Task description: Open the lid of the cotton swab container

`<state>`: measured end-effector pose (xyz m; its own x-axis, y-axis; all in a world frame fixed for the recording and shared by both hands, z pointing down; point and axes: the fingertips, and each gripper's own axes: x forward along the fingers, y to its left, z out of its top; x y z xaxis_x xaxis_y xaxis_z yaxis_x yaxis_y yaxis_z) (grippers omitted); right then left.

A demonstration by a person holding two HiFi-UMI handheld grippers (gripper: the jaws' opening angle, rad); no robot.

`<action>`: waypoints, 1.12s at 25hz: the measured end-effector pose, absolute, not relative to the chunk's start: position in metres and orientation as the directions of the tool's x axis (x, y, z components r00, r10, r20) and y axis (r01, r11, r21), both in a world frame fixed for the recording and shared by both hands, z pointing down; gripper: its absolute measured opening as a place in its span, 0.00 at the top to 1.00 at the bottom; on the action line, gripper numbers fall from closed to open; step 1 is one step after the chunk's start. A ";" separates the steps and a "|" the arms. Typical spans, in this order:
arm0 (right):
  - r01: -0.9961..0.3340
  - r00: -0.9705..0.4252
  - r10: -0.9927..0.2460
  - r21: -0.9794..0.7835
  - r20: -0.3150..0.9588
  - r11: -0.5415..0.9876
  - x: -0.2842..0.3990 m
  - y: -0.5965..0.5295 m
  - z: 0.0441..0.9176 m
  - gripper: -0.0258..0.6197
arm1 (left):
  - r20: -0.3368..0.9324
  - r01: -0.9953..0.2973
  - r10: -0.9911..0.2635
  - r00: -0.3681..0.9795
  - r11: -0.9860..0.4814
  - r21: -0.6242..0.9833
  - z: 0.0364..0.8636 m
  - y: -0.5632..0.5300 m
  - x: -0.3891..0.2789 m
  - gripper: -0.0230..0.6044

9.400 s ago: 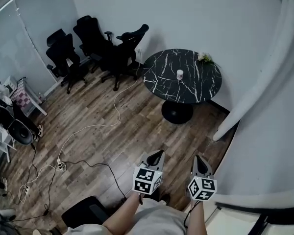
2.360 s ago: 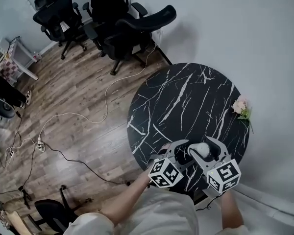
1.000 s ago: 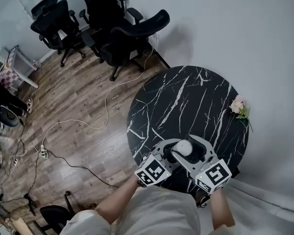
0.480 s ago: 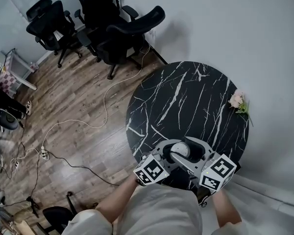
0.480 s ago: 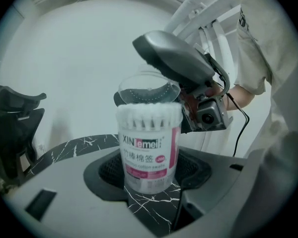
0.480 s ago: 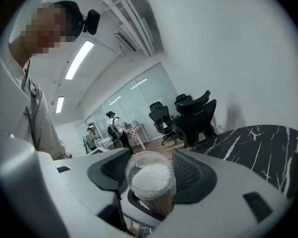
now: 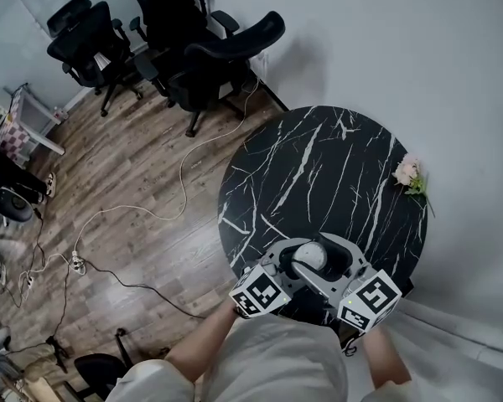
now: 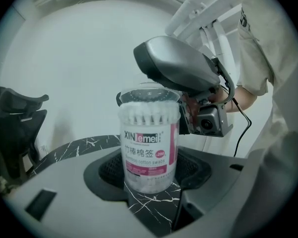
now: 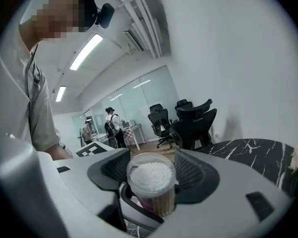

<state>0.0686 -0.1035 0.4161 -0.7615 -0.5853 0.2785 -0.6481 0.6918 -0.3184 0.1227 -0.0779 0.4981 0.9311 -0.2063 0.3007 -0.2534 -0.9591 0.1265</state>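
Since half a second ago almost nothing has shifted: both grippers stay on the clear cylindrical plastic cotton swab container point(image 8: 149, 139), and only the right gripper's marker cube point(image 7: 369, 300) has dropped a touch toward the person. The container's clear round lid point(image 9: 151, 175) is still seated over the white swab tips. The left gripper point(image 7: 295, 260) reaches in from the person's left on a bare, bent forearm point(image 7: 205, 352). Its fingers are clenched on the lower, pink-labelled body of the container, which stands upright between them. The right gripper point(image 9: 151, 178) comes in from the other side, higher up. Its fingers are pressed to either side of the lid, with the lid rim between the ribbed pads point(image 9: 189, 168). In the left gripper view, one grey finger of the right gripper arches over the container's top. The container stands on the near edge of the round black white-veined marble table point(image 7: 318, 166). Beyond the fingertips, at the far right rim, lies a small bunch of pink flowers point(image 7: 409, 174). Farther off are black office chairs point(image 7: 222, 53) and a pale cable point(image 7: 184, 174) across the wood floor.
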 end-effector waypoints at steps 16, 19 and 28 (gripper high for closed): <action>-0.785 -0.614 -0.764 -0.255 0.197 0.565 0.124 -0.120 0.385 0.53 | 0.304 -0.286 -0.241 0.922 -0.952 0.112 0.496 -0.085 0.130 0.54; -0.814 -0.575 -0.795 -0.231 0.194 0.533 0.138 -0.125 0.384 0.53 | 0.308 -0.291 -0.245 0.919 -0.950 0.113 0.499 -0.085 0.130 0.54; -0.891 -0.434 -0.855 -0.276 0.282 0.362 0.189 -0.141 0.434 0.53 | 0.314 -0.325 -0.276 0.909 -0.938 0.118 0.500 -0.084 0.127 0.54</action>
